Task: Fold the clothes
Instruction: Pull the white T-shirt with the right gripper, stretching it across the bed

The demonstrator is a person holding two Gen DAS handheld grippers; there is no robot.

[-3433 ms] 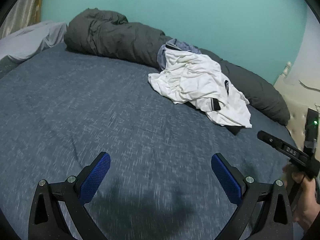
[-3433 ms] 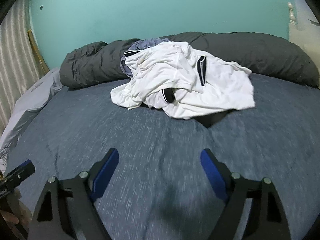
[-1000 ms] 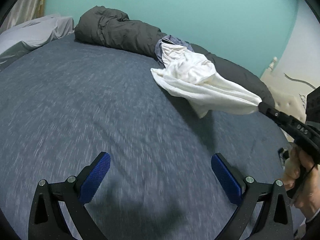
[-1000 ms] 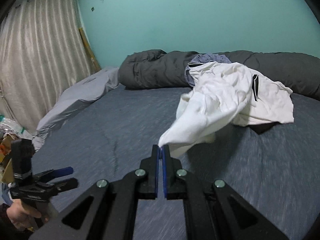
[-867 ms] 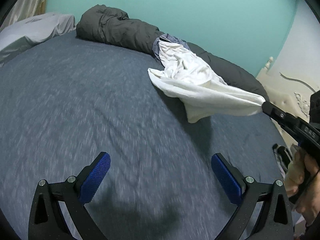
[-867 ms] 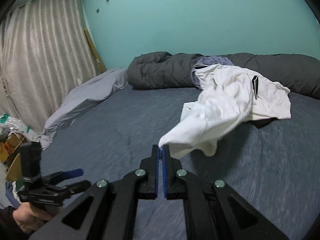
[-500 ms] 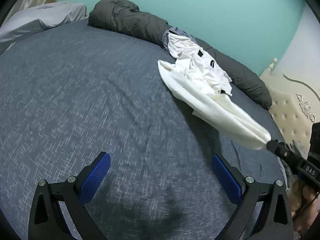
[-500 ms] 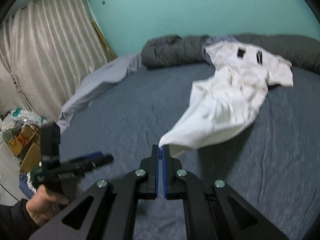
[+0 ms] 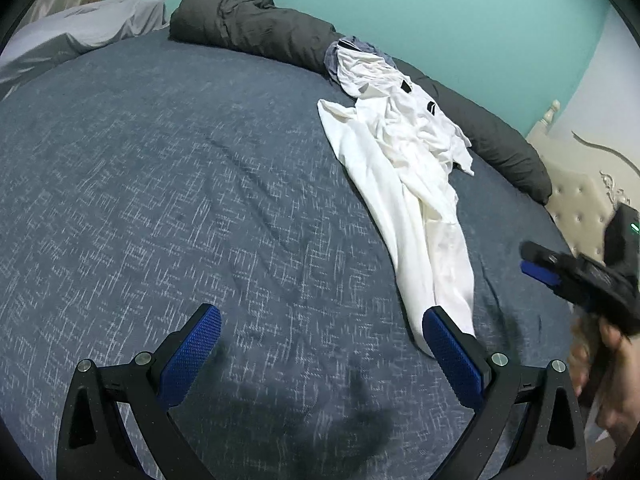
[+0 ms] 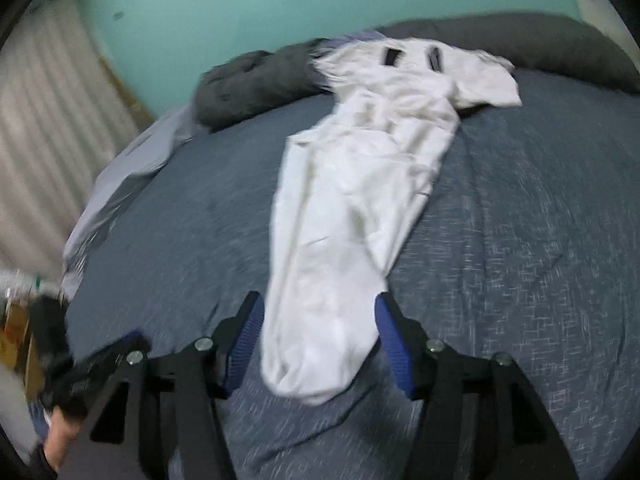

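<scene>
Now my right gripper (image 10: 320, 336) jaws are opening, dropping the dragged-out white shirt (image 10: 360, 184); left gripper (image 9: 320, 356) wide, empty — spreading comes next.

Left hand-held gripper (image 9: 320, 356) wide open, angled down, right hand-held gripper (image 10: 318, 344) jaws opening, pads apart

The bedspread (image 9: 168, 184) is dark blue, flecked all over with short pale dashes — a heathered weave. On it lies a white garment (image 10: 352, 184) with two small black patches near its far end (they look like trim). A charcoal-grey duvet (image 9: 256, 24) is bunched along the back, and a bluish-grey cloth (image 9: 360, 46) peeks out beside it. The wall (image 9: 440, 4) is flat turquoise. The left gripper (image 9: 320, 354) and the right gripper (image 10: 318, 340) are black, their pads (image 9: 192, 354) bright blue with a fine dotted texture. The curtain (image 10: 44, 128) is cream, vertically ribbed.
</scene>
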